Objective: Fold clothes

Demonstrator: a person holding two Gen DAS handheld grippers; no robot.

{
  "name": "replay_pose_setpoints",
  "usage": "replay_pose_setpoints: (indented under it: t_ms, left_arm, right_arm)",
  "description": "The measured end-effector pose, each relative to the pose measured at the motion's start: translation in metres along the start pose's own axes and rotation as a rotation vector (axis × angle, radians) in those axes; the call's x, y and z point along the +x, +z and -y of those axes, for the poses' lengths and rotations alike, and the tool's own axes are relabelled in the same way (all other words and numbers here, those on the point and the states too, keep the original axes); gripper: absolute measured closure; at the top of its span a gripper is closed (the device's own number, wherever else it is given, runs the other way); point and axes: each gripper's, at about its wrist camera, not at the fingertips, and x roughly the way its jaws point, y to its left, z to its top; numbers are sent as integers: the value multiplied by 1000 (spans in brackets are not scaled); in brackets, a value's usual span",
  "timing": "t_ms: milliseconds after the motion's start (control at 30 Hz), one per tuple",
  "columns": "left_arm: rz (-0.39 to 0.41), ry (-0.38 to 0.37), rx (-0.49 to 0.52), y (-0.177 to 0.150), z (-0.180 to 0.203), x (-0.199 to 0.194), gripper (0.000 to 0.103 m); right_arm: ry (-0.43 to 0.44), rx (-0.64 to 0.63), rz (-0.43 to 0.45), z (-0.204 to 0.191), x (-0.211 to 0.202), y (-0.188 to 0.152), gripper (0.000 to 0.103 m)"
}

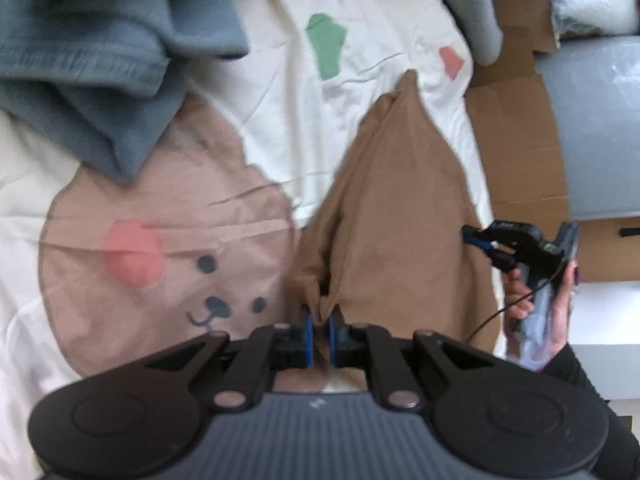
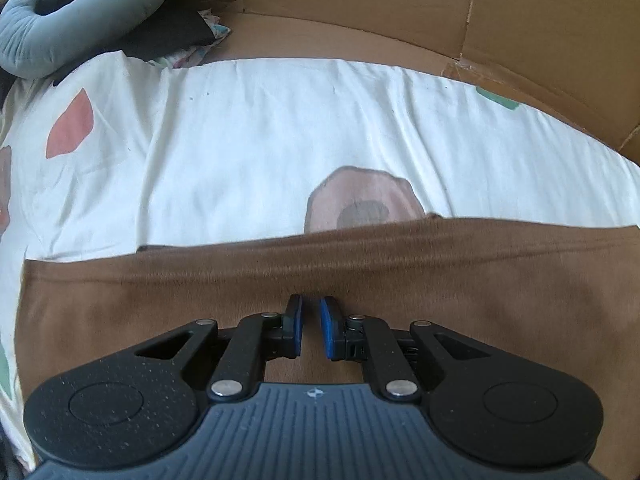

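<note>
A brown garment (image 1: 392,200) lies lengthwise on a white bedsheet (image 1: 288,120) printed with a bear face. My left gripper (image 1: 320,322) is shut on a bunched fold at the garment's near end. At the garment's right edge a hand holds my right gripper (image 1: 482,246). In the right wrist view my right gripper (image 2: 310,322) hovers low over the brown garment (image 2: 160,300), its blue pads (image 2: 329,328) a narrow gap apart, with no cloth visibly pinched between them. The garment's far edge runs straight across the sheet (image 2: 280,120).
A blue-grey heap of clothes (image 1: 100,60) lies at the upper left on the sheet. Flattened cardboard (image 1: 520,140) and a grey surface (image 1: 592,128) border the bed on the right. A grey ring cushion (image 2: 60,12) and dark cloth sit at the bed's far left corner.
</note>
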Motion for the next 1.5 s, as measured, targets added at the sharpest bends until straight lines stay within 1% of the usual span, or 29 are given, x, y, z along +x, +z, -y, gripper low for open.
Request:
replay_pose_setpoints:
  t_ms: [33, 67, 100, 133, 167, 267, 433, 533, 600, 667, 767, 933, 1067, 1200, 1367, 1500]
  left_arm:
    - [3, -7, 5, 1, 4, -2, 95]
    - [6, -13, 13, 2, 8, -4, 95]
    - [7, -16, 26, 3, 12, -5, 95]
    - [8, -14, 45, 5, 17, -5, 95]
    - [7, -12, 64, 6, 22, -5, 95]
    - [6, -21, 91, 10, 35, -3, 95]
    - [14, -68, 129, 10, 57, -4, 95]
    - [15, -70, 170, 10, 74, -4, 95]
    - [12, -76, 191, 9, 84, -5, 95]
    - [8, -84, 206, 9, 92, -4, 95]
    - [-1, -97, 216, 11, 105, -1, 95]
    - [-6, -110, 218, 13, 116, -1, 95]
    - [-9, -121, 218, 15, 124, -3, 95]
    - [-7, -128, 221, 15, 131, -5, 95]
    - [-14, -133, 228, 15, 135, -4, 95]
    - [-20, -156, 214, 15, 136, -5, 95]
  right_arm:
    - [6, -9, -3, 0, -2, 2, 82]
    - [12, -19, -6, 1, -5, 4, 71]
    - [10, -29, -3, 1, -9, 5, 66]
    - [9, -40, 0, 1, -13, 6, 58]
    - [8, -51, 2, 2, -17, 7, 57]
    - [28, -78, -3, 2, -31, 7, 57]
    - [72, -192, -9, -12, -65, -3, 57]
    - [118, -283, -10, -20, -93, -18, 57]
    - [145, -323, -6, -23, -113, -30, 57]
    - [170, -366, 13, -27, -133, -44, 57]
    - [207, -435, 44, -33, -162, -66, 57]
    - [284, -531, 91, -53, -192, -105, 57]
    - [338, -578, 102, -69, -201, -130, 57]
    - [355, -643, 99, -83, -202, -153, 57]
    - [375, -697, 108, -96, -206, -174, 55]
    - [372, -744, 146, -112, -207, -184, 54]
